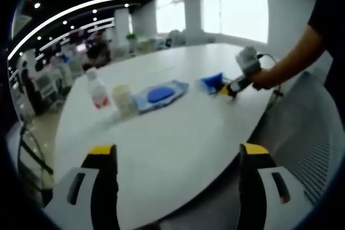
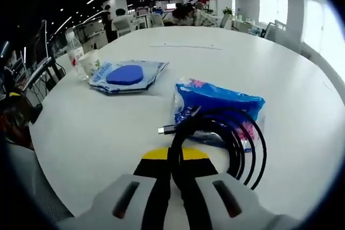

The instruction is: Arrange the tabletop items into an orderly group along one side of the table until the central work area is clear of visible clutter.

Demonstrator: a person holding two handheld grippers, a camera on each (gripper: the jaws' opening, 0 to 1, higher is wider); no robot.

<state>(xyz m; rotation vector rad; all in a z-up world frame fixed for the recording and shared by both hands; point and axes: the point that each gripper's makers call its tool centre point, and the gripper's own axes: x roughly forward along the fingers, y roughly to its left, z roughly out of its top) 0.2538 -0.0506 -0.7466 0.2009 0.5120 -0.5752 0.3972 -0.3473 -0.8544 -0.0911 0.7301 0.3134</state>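
My left gripper (image 1: 179,154) is open over the near edge of the white table (image 1: 178,133), nothing between its jaws. Farther along stand a clear bottle (image 1: 97,90) with a red label, a pale cup (image 1: 123,98), a flat blue-and-white packet (image 1: 160,94) and a blue pouch (image 1: 213,81). My right gripper (image 2: 175,157) is shut on a coiled black cable (image 2: 226,138), whose loop lies against the blue pouch (image 2: 218,106). The flat packet (image 2: 126,75), cup (image 2: 90,62) and bottle (image 2: 74,52) sit at the table's far left. The right gripper (image 1: 233,86), held by a person's hand, is next to the pouch.
A grey mesh chair (image 1: 307,133) stands at the table's right edge. Desks, chairs and seated people (image 2: 186,14) fill the office beyond the table. The table's far half (image 2: 226,41) is bare.
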